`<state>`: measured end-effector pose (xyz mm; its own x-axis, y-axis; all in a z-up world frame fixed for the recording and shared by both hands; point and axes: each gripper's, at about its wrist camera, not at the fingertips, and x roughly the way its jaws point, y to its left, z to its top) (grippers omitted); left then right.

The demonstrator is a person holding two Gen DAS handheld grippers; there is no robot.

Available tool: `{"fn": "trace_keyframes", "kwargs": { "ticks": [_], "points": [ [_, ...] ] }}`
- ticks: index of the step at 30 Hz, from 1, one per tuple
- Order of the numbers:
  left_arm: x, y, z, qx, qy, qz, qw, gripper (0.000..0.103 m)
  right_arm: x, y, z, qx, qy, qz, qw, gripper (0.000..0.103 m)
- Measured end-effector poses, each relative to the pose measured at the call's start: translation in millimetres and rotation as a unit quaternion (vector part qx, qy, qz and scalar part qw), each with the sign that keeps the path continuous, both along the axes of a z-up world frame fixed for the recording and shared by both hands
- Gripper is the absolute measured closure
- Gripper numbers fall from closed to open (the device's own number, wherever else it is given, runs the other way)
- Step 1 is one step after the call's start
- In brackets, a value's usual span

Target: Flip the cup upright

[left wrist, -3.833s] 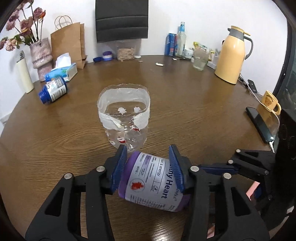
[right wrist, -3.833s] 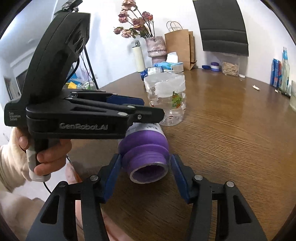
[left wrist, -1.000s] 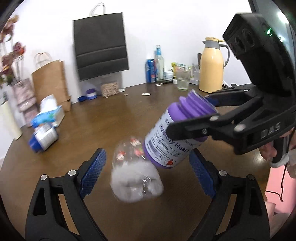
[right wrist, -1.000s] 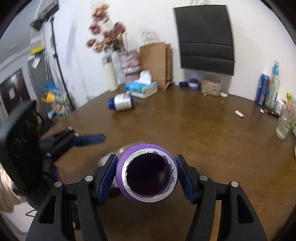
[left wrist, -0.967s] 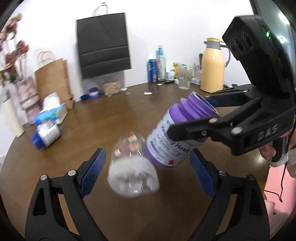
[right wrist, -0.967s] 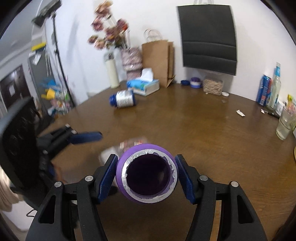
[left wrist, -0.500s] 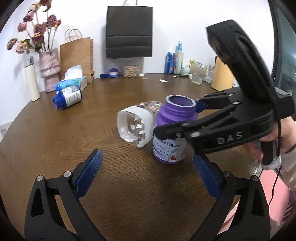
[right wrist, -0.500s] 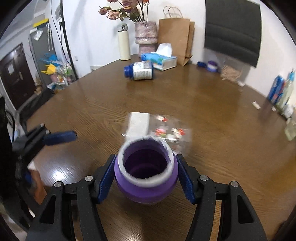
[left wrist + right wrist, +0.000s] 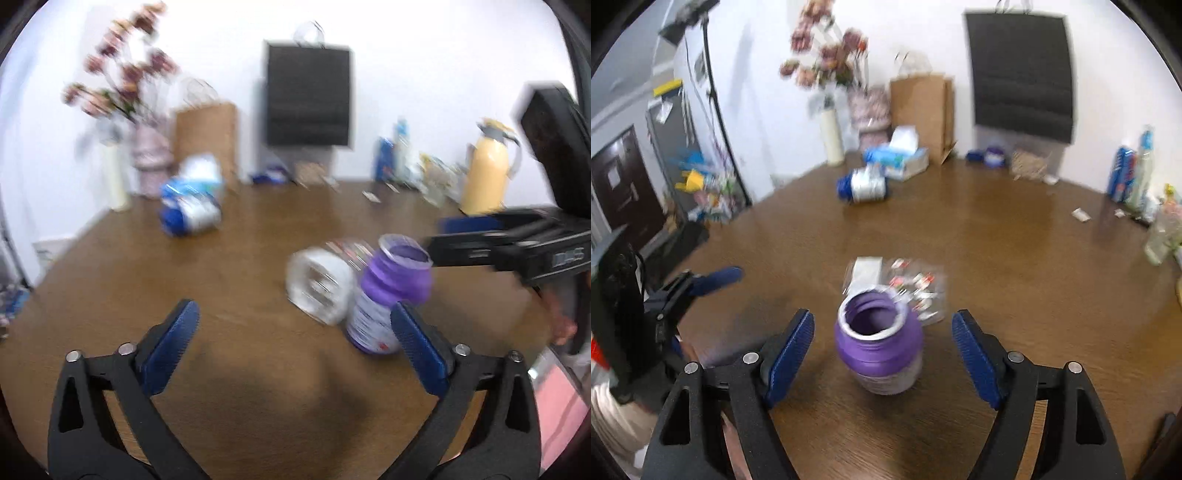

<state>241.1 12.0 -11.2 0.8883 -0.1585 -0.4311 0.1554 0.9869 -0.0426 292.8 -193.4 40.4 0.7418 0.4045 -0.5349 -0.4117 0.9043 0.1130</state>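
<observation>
The purple plastic bottle-shaped cup with a white label (image 9: 879, 350) stands upright on the brown wooden tabletop (image 9: 1015, 236), mouth open to the top. The right hand-held gripper (image 9: 882, 349) has its blue-padded fingers (image 9: 790, 350) spread wide on either side of it, touching neither flank. The left hand-held gripper (image 9: 295, 347) is likewise spread and grips nothing; the cup sits just beyond its right finger. Right behind the cup, touching or nearly so, a clear plastic jar with small red prints (image 9: 905, 280) lies on its side. Farther back lie a blue-capped white bottle (image 9: 862, 188) on its side, a tissue box (image 9: 901, 157), a brown paper bag (image 9: 921, 110) and a vase of pink flowers (image 9: 864, 107). A yellow thermos jug (image 9: 487, 170) stands at the far right edge
</observation>
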Motion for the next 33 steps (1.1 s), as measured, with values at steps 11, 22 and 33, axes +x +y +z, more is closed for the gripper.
{"fn": "trace_keyframes", "kwargs": {
  "ticks": [11, 22, 33],
  "points": [
    [-41, 43, 50, -0.002, -0.076, 0.082, 0.9937, 0.000, -62, -80, 28, 0.054, -0.078, -0.134, 0.986, 0.014],
    [-47, 48, 56, -0.001, -0.092, 0.094, 0.9913, 0.000, -69, -76, 31, 0.043, -0.100, -0.129, 0.986, 0.014],
    [-99, 39, 67, -0.002, -0.141, 0.073, 0.9874, 0.000, -124, -70, 30, 0.058, -0.164, -0.117, 0.978, 0.014]
  ]
}}
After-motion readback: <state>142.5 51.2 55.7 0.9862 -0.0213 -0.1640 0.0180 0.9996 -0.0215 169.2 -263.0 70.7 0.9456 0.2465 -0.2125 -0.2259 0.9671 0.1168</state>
